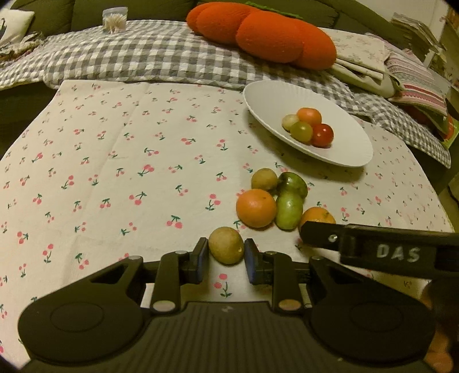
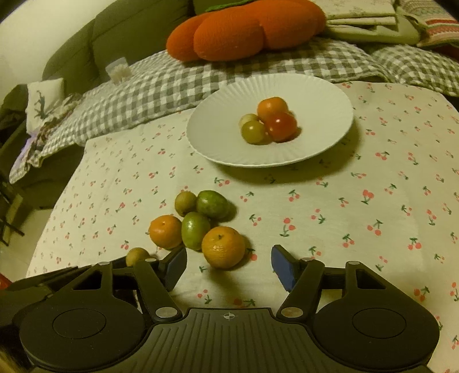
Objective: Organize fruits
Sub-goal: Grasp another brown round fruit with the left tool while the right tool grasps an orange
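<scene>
My left gripper (image 1: 225, 258) is shut on a small brownish-green fruit (image 1: 225, 244) that rests on the cherry-print cloth. Just beyond it lies a cluster: an orange (image 1: 256, 208), two green fruits (image 1: 289, 211), another small brown fruit (image 1: 264, 179), and a second orange (image 1: 317, 216) partly hidden by the right gripper's finger. My right gripper (image 2: 228, 265) stands open, with that near orange (image 2: 223, 246) just ahead between its blue pads (image 2: 282, 268), untouched. The white plate (image 2: 215, 94) holds several small fruits, among them a red one (image 2: 281, 126).
An orange pumpkin cushion (image 1: 258, 31) lies on a grey checked blanket (image 1: 129, 57) behind the table. A clear tub of toothpicks (image 1: 114, 18) stands at the back left. Folded cloths (image 1: 361, 57) are stacked at the back right. The table edge curves round on the left (image 2: 43, 229).
</scene>
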Demonstrator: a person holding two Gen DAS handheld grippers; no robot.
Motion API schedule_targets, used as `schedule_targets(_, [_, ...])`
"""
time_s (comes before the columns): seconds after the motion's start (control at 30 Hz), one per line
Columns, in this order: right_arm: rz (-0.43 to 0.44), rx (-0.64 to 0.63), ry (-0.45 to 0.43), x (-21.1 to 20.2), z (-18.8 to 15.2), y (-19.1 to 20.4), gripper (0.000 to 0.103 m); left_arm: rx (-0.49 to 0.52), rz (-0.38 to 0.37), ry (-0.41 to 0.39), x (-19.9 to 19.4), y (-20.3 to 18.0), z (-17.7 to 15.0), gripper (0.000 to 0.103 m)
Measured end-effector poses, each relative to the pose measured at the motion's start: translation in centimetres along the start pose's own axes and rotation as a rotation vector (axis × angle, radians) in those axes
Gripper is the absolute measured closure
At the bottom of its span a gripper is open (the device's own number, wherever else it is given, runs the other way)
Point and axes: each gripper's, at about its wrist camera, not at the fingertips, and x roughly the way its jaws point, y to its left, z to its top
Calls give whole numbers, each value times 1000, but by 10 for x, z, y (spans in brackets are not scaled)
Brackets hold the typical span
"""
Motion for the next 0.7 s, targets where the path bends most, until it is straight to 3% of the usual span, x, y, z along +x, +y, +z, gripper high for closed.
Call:
schedule_targets(0.37, [-10, -44, 7, 16, -1, 7, 65, -3, 6, 6, -1, 1, 0, 78])
schedule_targets(0.7, [-18, -41, 3, 15, 0, 6, 70, -11, 2, 5, -4, 4, 1, 78])
